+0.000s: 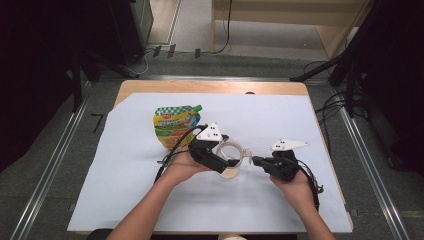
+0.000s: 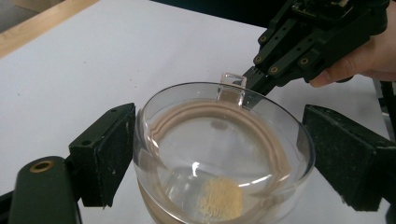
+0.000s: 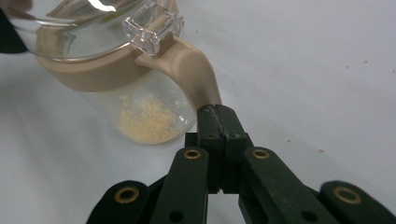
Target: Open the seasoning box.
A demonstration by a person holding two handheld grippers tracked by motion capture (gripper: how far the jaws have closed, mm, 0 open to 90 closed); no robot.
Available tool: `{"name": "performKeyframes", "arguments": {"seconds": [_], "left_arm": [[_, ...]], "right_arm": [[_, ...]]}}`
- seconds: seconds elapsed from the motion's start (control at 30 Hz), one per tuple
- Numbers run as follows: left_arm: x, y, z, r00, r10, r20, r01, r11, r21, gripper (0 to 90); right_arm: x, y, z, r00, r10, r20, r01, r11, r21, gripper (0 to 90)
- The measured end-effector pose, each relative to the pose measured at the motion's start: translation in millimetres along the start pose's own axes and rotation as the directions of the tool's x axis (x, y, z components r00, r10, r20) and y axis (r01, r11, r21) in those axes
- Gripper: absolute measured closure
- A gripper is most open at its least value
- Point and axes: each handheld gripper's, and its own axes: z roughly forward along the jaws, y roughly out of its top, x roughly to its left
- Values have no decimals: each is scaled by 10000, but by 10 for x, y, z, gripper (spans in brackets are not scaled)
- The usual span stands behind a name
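At the centre of the white sheet (image 1: 130, 190), the left gripper (image 1: 220, 161) straddles the clear lid (image 2: 219, 149) of a glass jar (image 3: 140, 114), one black pad on each side of the lid's rim; whether the pads press the rim cannot be told. The lid sits tilted on the jar's beige collar (image 3: 88, 77), with its clear tab (image 3: 152, 28) raised above the beige handle (image 3: 198, 77). The right gripper (image 3: 217, 116) is closed on the lower end of that handle, jaws pressed together around it. The jar stands upright on the sheet, just right of the left hand (image 1: 182, 167), and holds a small heap of pale yellow granules (image 3: 147, 121) at its bottom. A green and yellow spouted pouch (image 1: 175, 125) lies behind the left gripper, close beside it. The sheet covers a wooden table (image 1: 210, 86)
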Motion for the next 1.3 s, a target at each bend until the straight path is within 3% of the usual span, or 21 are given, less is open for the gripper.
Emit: {"name": "performKeyframes", "arguments": {"seconds": [0.23,0.4,0.57,0.77,1.0,1.3], "left_arm": [[-11,33,-3,10000,-62,-57,62,10000,-1,133],[-29,169,9,9999,74,-128,-71,9998,184,133],[-42,288,95,9997,-73,-219,80,9994,338,133],[-78,376,110,9993,240,-286,-231,9993,287,133],[-71,435,105,9993,276,-257,-266,9989,388,133],[-75,525,219,9993,166,322,-171,9998,139,132]], "right_arm": [[-1,-2,1,10000,29,-8,-29,10000,-5,900],[-1,-6,-5,9999,113,4,-113,9999,16,900],[-29,-12,-20,9997,193,138,-193,9998,-39,900],[-43,-13,-39,9997,232,71,-231,9996,-162,900],[-22,-5,-25,9999,173,4,-173,9997,-185,900],[1,1,-21,9999,88,-117,-90,9998,-174,900]]}}
